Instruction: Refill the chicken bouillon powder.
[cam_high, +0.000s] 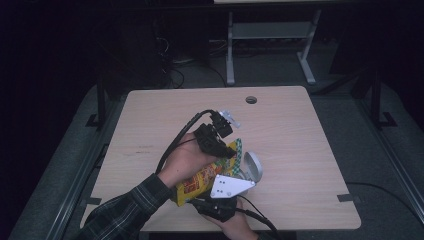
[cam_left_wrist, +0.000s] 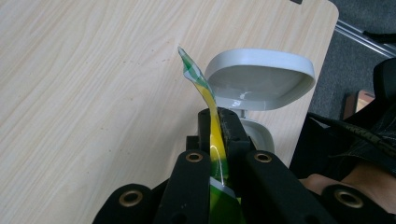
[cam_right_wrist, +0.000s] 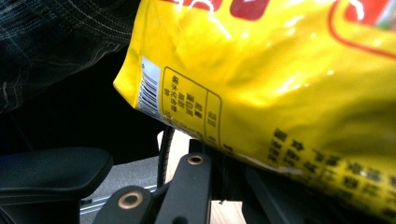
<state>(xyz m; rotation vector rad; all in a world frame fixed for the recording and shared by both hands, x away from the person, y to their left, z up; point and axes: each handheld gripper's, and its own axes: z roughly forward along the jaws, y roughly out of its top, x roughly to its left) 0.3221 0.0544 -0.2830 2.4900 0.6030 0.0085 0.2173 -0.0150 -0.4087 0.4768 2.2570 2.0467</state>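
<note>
Our left claw (cam_left_wrist: 218, 122) is clamped on the top edge of the snack bag (cam_high: 200, 181); in the left gripper view we see its two black jaws pressed together with the thin yellow-and-green strip of the bag's edge (cam_left_wrist: 205, 88) rising from between them and curling over. Our right claw (cam_high: 216, 206) grips the bag's lower end: in the right gripper view the glossy yellow panel (cam_right_wrist: 280, 93), with a barcode and small printed text, lies across the jaws, which meet on its bottom seam.

From the high view we see what the gripper views leave out: the whole bag stretched slantwise between the two claws, held up off the tabletop (cam_high: 150, 120) near its front edge, with our left hand (cam_high: 185, 160) at the bag's upper left and our right hand (cam_high: 235, 225) just below it. A plaid sleeve (cam_high: 125, 210) runs from the bag's lower left corner.

The left gripper view adds the white container (cam_left_wrist: 254, 135) just beyond the bag's top edge, its hinged lid (cam_left_wrist: 261, 81) standing open. In the high view the container (cam_high: 252, 167) sits just to the right of the bag, partly behind the grey plate (cam_high: 227, 186) of our right gripper.

The right gripper view alone shows the bag's printed back; beside the bag it shows dark floor and a black chair part (cam_right_wrist: 51, 172).
</note>
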